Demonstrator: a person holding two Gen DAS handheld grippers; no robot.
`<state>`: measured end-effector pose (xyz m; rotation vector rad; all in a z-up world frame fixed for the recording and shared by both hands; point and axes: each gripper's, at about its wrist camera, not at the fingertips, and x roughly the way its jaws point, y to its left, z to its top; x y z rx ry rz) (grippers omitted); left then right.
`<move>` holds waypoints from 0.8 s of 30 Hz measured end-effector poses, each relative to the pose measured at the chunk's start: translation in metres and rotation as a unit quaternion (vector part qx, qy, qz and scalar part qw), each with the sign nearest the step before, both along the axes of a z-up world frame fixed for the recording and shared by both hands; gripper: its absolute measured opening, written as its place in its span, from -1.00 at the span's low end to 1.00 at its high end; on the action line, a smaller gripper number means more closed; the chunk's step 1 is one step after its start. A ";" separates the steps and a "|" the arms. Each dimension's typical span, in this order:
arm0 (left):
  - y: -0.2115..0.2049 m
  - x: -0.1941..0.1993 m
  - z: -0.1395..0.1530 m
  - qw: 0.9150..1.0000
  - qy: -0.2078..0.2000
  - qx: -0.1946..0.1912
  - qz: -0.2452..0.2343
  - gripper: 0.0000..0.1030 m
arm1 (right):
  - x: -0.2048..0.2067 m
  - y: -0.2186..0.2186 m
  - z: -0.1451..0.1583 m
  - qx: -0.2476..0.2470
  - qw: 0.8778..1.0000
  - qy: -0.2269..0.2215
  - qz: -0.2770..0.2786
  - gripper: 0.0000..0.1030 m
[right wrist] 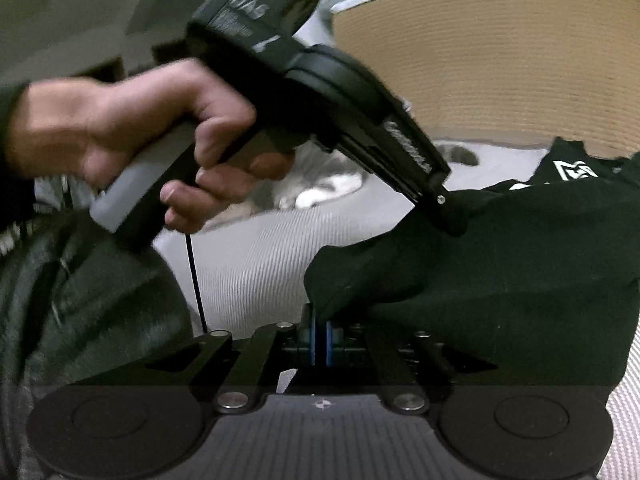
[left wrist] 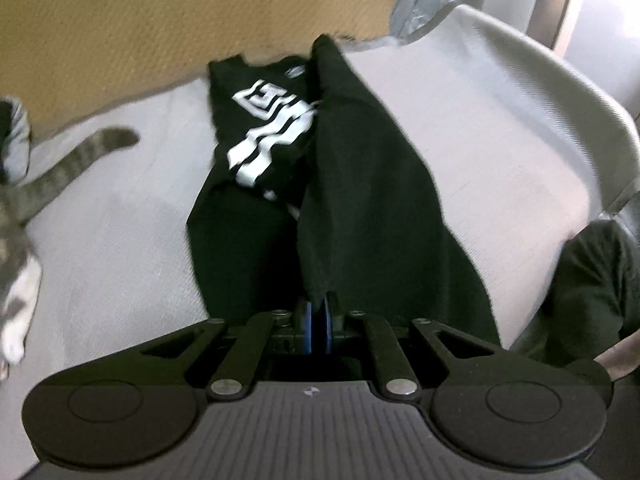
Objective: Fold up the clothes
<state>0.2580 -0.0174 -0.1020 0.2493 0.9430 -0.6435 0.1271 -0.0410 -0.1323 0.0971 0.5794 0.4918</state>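
Black shirt lies lengthwise on the grey bed – left gripper and right gripper each clamp its near edge, lifting a flap to fold; cat sits left

The shirt lies along the middle of the bed, running away toward the headboard behind it. A cat is on the bed to the shirt's left. Both grippers meet the shirt's near edge, left gripper beside right gripper.
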 end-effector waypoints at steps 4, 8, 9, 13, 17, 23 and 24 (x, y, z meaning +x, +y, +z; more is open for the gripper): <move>-0.003 0.003 -0.007 1.000 0.009 0.023 0.003 -0.83 | 0.006 0.004 -0.025 -0.016 0.998 0.058 0.018 -0.61; -0.008 0.002 -0.012 0.999 0.000 0.053 -0.009 -0.80 | 0.010 0.003 -0.036 -0.022 0.996 0.088 0.028 -0.55; -0.009 0.003 -0.014 0.998 -0.001 0.057 -0.008 -0.78 | 0.010 0.001 -0.034 -0.017 0.996 0.082 0.027 -0.53; -0.005 0.006 -0.019 0.998 0.004 0.061 0.004 -0.62 | 0.012 -0.012 -0.028 0.000 0.997 0.072 0.015 -0.34; -0.005 0.005 -0.017 0.998 0.001 0.063 -0.002 -0.51 | 0.014 -0.026 -0.024 0.014 0.998 0.068 -0.003 -0.34; -0.005 0.006 -0.007 0.999 -0.007 0.050 -0.014 -0.31 | 0.017 -0.046 -0.017 0.036 0.997 0.061 -0.030 -0.32; -0.007 0.007 -0.004 0.999 -0.007 0.047 -0.015 -0.31 | 0.019 -0.051 -0.016 0.040 0.997 0.058 -0.035 -0.32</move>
